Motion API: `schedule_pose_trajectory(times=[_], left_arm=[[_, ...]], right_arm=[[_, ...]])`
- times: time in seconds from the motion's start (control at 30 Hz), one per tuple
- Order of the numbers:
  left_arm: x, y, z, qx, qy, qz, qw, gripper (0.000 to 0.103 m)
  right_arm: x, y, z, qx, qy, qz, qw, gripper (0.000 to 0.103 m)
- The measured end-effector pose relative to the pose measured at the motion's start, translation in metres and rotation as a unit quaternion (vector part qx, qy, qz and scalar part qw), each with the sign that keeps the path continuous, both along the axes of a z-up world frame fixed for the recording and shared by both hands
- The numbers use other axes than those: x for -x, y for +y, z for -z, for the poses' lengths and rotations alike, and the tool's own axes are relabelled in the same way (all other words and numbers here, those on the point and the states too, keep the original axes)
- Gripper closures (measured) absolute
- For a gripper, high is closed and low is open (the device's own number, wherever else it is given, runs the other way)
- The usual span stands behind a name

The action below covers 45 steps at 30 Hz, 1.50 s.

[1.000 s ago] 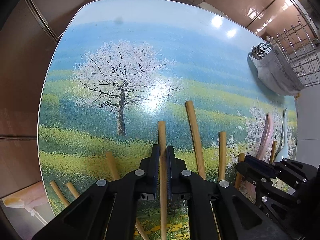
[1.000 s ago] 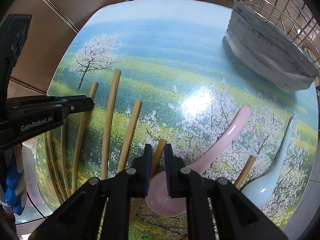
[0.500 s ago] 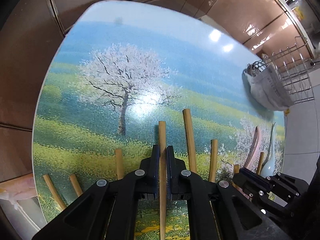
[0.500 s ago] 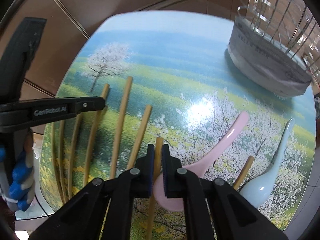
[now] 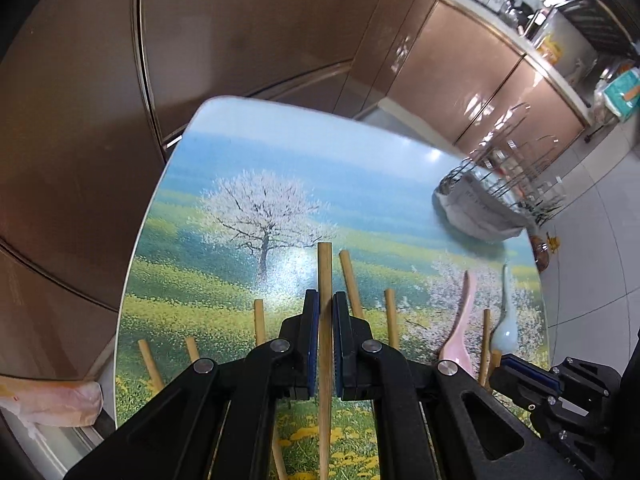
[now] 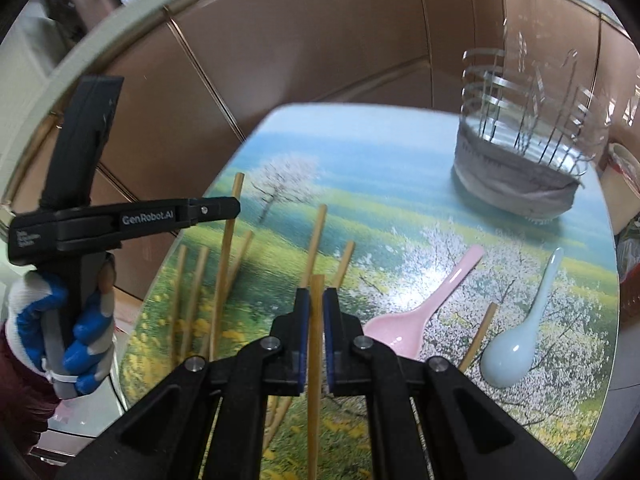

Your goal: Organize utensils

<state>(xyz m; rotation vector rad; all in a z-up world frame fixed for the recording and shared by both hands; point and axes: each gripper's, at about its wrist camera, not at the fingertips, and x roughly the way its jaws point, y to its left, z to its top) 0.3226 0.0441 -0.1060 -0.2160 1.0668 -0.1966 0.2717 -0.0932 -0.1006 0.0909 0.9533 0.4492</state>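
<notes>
The left gripper [image 5: 326, 344] is raised off the surface [image 5: 360, 184], its fingers [image 5: 310, 340] closed on a wooden chopstick [image 5: 325, 280] that runs straight out between them and past their tips. The right gripper [image 6: 315, 340] is likewise lifted, its fingers [image 6: 301, 336] clamped on a second chopstick [image 6: 316, 312] whose end pokes just beyond the tips. In the right wrist view the left gripper shows from the side, level, held by a hand in a white and blue glove [image 6: 60, 320].

Below and to either side of both pairs of fingers, more loose chopsticks [image 6: 316, 240] lie on the surface, roughly parallel. Right of the right fingers lie a pink spoon [image 6: 424, 308] and, further right, a pale blue spoon [image 6: 520, 328], with one chopstick between their bowls. Well ahead and to the right stands a wire rack [image 6: 528, 168] with grey cloth around its base.

The surface bears a printed scene of blossoming trees, yellow fields and blue sky. Brown glossy cabinet fronts [image 5: 280, 40] stand beyond it, and a kitchen counter [image 5: 560, 12] with a microwave is at far right.
</notes>
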Motion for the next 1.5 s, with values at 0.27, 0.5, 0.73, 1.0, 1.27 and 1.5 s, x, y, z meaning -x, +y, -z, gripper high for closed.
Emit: schedule_pose_trajectory(times=[0.27,0.5,0.73,1.0,1.27,1.5], left_arm=[[0.049,-0.011,-0.051,0.006,-0.084,0.011,0.9964,0.097],[0.075,-0.018,-0.117,0.018,-0.16,0.019,0.9867,0.098],[0.057,-0.034,-0.199,0.034,-0.233,0.021,0.9716,0.098],[0.018,-0.069,-0.222,0.055,-0.262,0.037,0.9629,0.098],[0.003,-0.07,-0.187,0.043,-0.234,0.036,0.9705,0.098],[0.009,-0.058,-0.171,0.04,-0.221,0.031,0.974,0.098]], right_arm=[[0.054,-0.016,-0.045,-0.045,-0.087,0.025,0.995,0.097],[0.093,-0.024,-0.121,-0.061,-0.193,0.037,0.979,0.098],[0.088,-0.037,-0.218,-0.03,-0.291,0.051,0.955,0.103],[0.062,-0.049,-0.239,-0.013,-0.305,0.044,0.951,0.103],[0.044,-0.067,-0.171,-0.009,-0.229,0.035,0.973,0.1],[0.029,-0.074,-0.122,0.002,-0.165,0.033,0.986,0.093]])
